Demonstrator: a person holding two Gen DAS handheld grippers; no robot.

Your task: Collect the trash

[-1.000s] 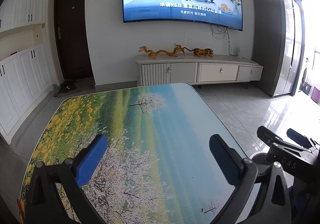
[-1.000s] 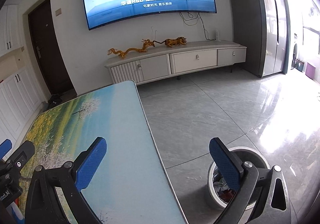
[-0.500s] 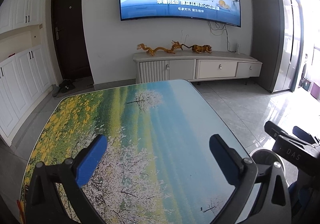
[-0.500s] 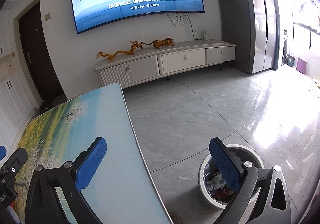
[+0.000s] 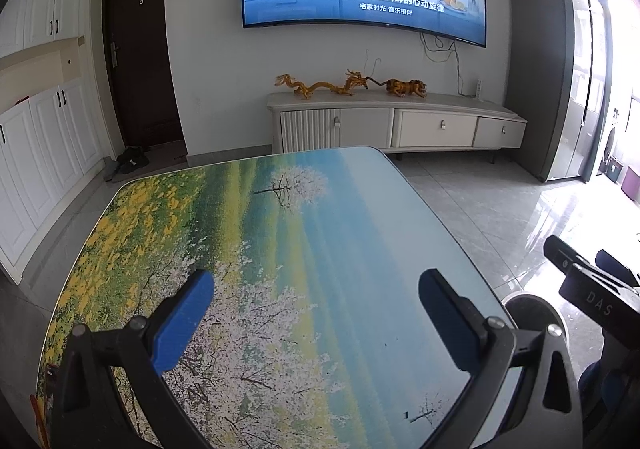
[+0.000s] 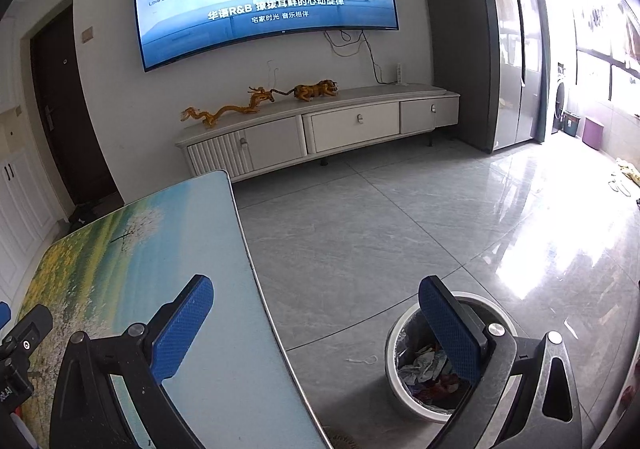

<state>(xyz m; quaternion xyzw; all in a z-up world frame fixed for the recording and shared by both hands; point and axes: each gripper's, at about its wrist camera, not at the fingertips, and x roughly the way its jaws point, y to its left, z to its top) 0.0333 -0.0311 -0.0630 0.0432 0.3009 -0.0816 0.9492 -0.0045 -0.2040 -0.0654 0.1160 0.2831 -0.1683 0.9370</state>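
Observation:
My left gripper (image 5: pixel 316 313) is open and empty above the landscape-printed table (image 5: pixel 260 249). My right gripper (image 6: pixel 316 321) is open and empty, held over the table's right edge (image 6: pixel 256 289) and the floor. A white round trash bin (image 6: pixel 400 381) stands on the floor beside the table, partly behind my right finger (image 6: pixel 448 329). It holds crumpled paper and wrappers (image 6: pixel 420 365). The bin's rim also shows in the left wrist view (image 5: pixel 536 309), behind the right gripper's body (image 5: pixel 592 297).
A small white scrap (image 6: pixel 362 361) lies on the grey tile floor by the bin. A white TV cabinet (image 6: pixel 320 133) with dragon figurines stands against the far wall under the TV. A tall grey cabinet (image 6: pixel 488 49) is at the right. A red item (image 5: pixel 38 409) shows at the table's near left edge.
Both grippers have drawn back and tilted up a little. The bin shows more fully in the right wrist view. Both stay open and empty.

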